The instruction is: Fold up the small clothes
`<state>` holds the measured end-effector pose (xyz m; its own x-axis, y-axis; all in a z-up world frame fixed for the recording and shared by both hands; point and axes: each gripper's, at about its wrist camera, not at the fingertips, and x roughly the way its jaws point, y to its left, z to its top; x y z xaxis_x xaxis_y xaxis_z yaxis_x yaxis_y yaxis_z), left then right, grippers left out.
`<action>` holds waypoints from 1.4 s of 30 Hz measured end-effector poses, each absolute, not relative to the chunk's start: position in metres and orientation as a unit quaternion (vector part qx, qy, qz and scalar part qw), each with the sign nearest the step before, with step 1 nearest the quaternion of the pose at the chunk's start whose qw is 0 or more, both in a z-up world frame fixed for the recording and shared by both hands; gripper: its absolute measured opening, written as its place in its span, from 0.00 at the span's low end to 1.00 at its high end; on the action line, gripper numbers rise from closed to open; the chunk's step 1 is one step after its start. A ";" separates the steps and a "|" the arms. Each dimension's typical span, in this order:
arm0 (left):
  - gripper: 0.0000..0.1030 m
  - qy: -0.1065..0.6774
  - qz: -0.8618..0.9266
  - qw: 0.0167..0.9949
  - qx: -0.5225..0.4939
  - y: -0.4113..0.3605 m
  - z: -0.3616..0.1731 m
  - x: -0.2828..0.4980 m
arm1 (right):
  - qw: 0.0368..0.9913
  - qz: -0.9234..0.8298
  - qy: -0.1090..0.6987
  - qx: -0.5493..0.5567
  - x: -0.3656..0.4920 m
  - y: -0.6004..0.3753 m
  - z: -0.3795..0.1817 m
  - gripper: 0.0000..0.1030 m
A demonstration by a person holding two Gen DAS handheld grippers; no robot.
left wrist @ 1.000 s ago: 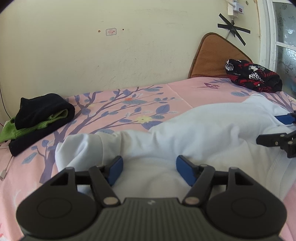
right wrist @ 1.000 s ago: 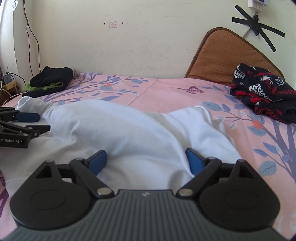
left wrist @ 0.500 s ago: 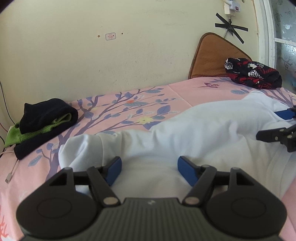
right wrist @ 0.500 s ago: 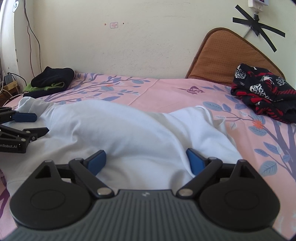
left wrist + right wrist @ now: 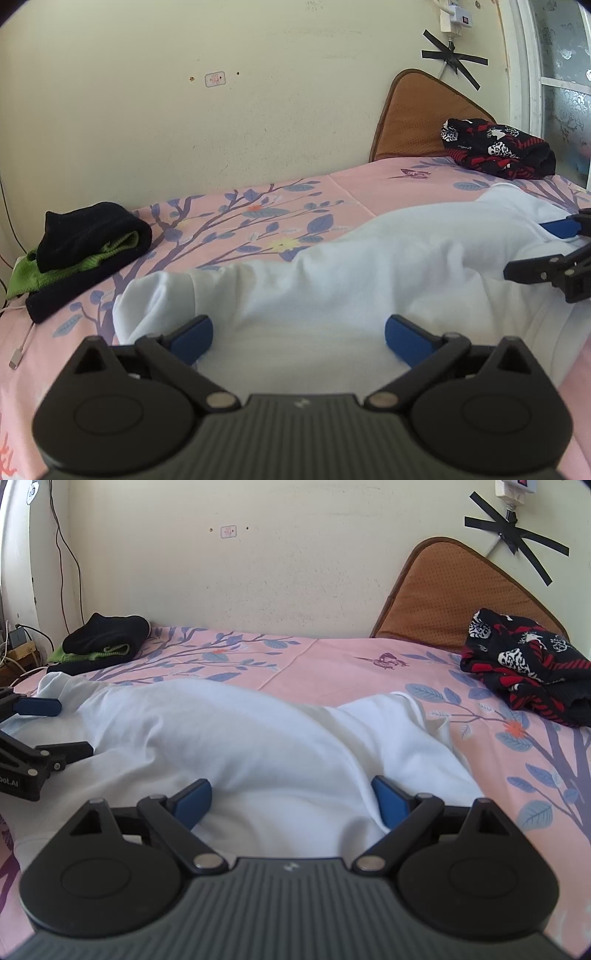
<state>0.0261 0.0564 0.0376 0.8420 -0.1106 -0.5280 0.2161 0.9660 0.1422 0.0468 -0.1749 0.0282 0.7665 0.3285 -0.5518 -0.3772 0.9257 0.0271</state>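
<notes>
One white garment lies on the bed; two folded piles sit at 10 and 2 o'clock. Left tool is opening wide over it; right tool is spread wide, gripping nothing.

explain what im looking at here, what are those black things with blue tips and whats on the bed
There is no robot here. A person holds a two-finger tool in each hand, and each tool carries a wide-angle camera looking forward along its fingers. One picture is from the left tool, the other from the right tool; the black shape at the bottom of each is the tool's own body, and the blue tips are its finger pads. Each picture also catches the other tool at its edge.

On the pink bedsheet lies a white garment, rumpled, in front of both tools. Near the wall sit a black and green pile on the left and a black, red and white patterned cloth on the right, by a brown cushion.

Nothing is gripped: the left tool's jaws are opening, the right's stand wide, with the garment loose between the pads.
</notes>
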 end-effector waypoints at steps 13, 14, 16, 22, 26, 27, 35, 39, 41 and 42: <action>1.00 0.270 -0.073 0.952 0.126 0.049 0.034 0.025 | 0.939 0.191 0.282 -0.044 0.044 -0.175 0.029 0.95; 1.00 0.268 -0.072 0.952 0.131 0.048 0.034 0.024 | 0.939 0.195 0.282 -0.042 0.044 -0.175 0.029 0.98; 1.00 0.266 -0.071 0.952 0.131 0.049 0.034 0.024 | 0.938 0.203 0.280 -0.037 0.043 -0.177 0.030 1.00; 1.00 0.263 -0.067 0.956 0.113 0.055 0.037 0.024 | 0.938 0.199 0.282 -0.044 0.043 -0.174 0.029 1.00; 1.00 0.236 -0.038 0.967 0.089 0.064 0.041 0.017 | 0.935 0.198 0.289 -0.046 0.044 -0.173 0.028 1.00; 1.00 0.226 -0.031 0.970 0.078 0.067 0.043 0.014 | 0.935 0.197 0.293 -0.049 0.045 -0.172 0.027 1.00; 1.00 0.230 0.025 0.973 0.001 0.094 0.046 0.017 | 0.932 0.189 0.304 -0.062 0.047 -0.168 0.028 1.00; 1.00 0.242 0.026 0.970 -0.008 0.097 0.045 0.020 | 0.933 0.185 0.302 -0.066 0.045 -0.166 0.027 1.00; 1.00 0.247 0.026 0.969 -0.007 0.096 0.044 0.021 | 0.934 0.183 0.299 -0.067 0.043 -0.167 0.027 1.00; 1.00 0.250 0.026 0.968 -0.006 0.096 0.043 0.021 | 0.936 0.180 0.295 -0.069 0.042 -0.167 0.027 1.00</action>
